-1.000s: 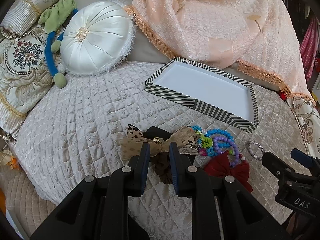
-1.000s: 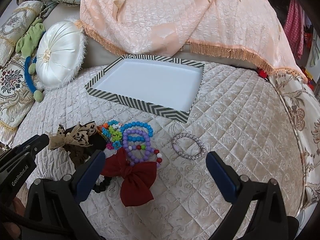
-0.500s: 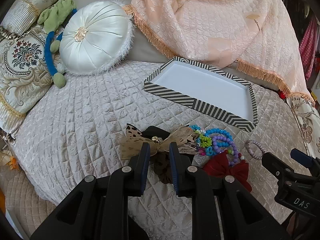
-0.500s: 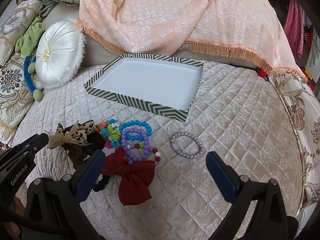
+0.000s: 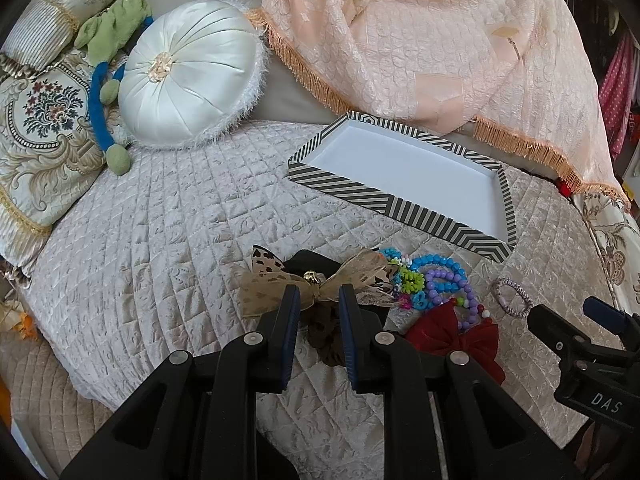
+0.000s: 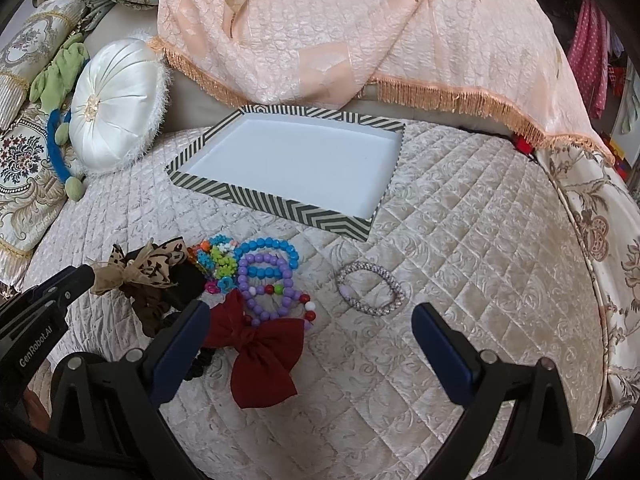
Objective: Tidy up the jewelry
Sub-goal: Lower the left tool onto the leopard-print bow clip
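A white tray with a black-striped rim (image 5: 384,200) (image 6: 280,200) lies empty on the quilted bed. In front of it is a heap: a tan leopard bow (image 5: 360,276) (image 6: 148,264), a brown scrunchie (image 5: 320,328), bright beaded bracelets (image 5: 440,280) (image 6: 264,268) and a red bow (image 5: 456,336) (image 6: 260,360). A silvery-lilac bracelet (image 5: 513,282) (image 6: 370,267) lies apart to their right. My left gripper (image 5: 319,292) hovers over the tan bow's knot, shut to a narrow slit with nothing pinched. My right gripper (image 6: 310,310) stands wide open above the red bow and beads.
A round white satin cushion (image 5: 188,76) and patterned pillows (image 5: 44,120) line the left. A peach fringed throw (image 5: 420,48) drapes behind the tray. A green and blue plush toy (image 5: 108,80) lies by the cushion. The bed's edge curves at the right (image 6: 592,264).
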A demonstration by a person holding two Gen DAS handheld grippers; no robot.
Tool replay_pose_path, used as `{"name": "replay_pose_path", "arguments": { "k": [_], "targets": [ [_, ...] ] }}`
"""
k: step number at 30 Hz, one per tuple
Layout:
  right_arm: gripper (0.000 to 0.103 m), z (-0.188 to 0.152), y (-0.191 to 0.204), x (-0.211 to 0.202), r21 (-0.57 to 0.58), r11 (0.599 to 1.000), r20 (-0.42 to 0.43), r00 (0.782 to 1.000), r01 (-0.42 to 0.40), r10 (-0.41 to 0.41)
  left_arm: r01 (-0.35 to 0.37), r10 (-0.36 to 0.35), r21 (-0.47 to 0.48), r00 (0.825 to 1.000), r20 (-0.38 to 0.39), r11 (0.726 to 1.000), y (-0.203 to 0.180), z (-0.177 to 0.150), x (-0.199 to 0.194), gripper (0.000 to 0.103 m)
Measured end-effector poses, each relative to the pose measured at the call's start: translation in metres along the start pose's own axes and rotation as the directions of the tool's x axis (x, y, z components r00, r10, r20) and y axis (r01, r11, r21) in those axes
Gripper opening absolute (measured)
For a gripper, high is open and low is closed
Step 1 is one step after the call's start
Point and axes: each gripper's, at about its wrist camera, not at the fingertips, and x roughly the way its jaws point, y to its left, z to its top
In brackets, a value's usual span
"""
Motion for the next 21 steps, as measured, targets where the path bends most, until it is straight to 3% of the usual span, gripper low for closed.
{"name": "replay_pose_path", "arguments": {
  "k": [15, 21],
  "targets": [
    [0.102, -0.001, -0.013, 0.004, 0.001, 1.000, -0.011, 1.000, 0.006, -0.006, 0.013, -0.014, -0.037, 0.999, -0.041, 0.999, 0.017, 0.003, 0.008, 0.000],
    [0.102, -0.001, -0.027, 0.008, -0.004, 1.000, -0.022, 0.999, -0.028, 0.028, 0.133, -0.151, -0.150, 0.982, -0.113, 0.980, 0.048, 0.013, 0.018, 0.000]
  ]
}}
